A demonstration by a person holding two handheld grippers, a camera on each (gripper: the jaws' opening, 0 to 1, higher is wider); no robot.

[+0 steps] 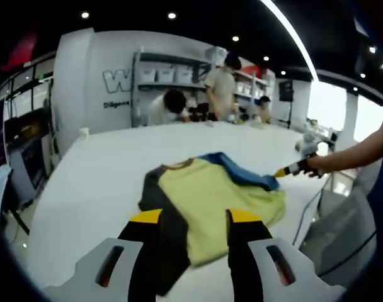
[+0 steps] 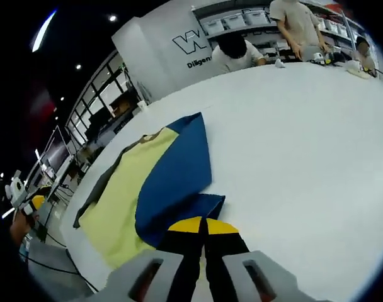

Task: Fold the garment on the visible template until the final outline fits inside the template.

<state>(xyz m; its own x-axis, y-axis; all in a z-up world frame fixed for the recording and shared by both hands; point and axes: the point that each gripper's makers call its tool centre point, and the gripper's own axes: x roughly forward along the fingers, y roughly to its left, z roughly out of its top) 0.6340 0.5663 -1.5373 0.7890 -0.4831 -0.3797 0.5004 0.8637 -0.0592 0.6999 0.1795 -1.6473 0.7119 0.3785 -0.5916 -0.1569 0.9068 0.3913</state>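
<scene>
Here, garment (image 2: 155, 182) pinched in right claw (image 2: 201, 226), before parted left claw (image 1: 193, 217).

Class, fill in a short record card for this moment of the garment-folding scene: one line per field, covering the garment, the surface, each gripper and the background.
Garment: yellow, blue and dark grey top, lying partly folded, blue part laid over the yellow
Surface: large white table
Left gripper: jaws apart, over the near edge of the garment
Right gripper: jaws together on the blue sleeve at its corner
Template: no outline can be made out on the table
Background: people working at the far end, shelves with boxes behind them
</scene>
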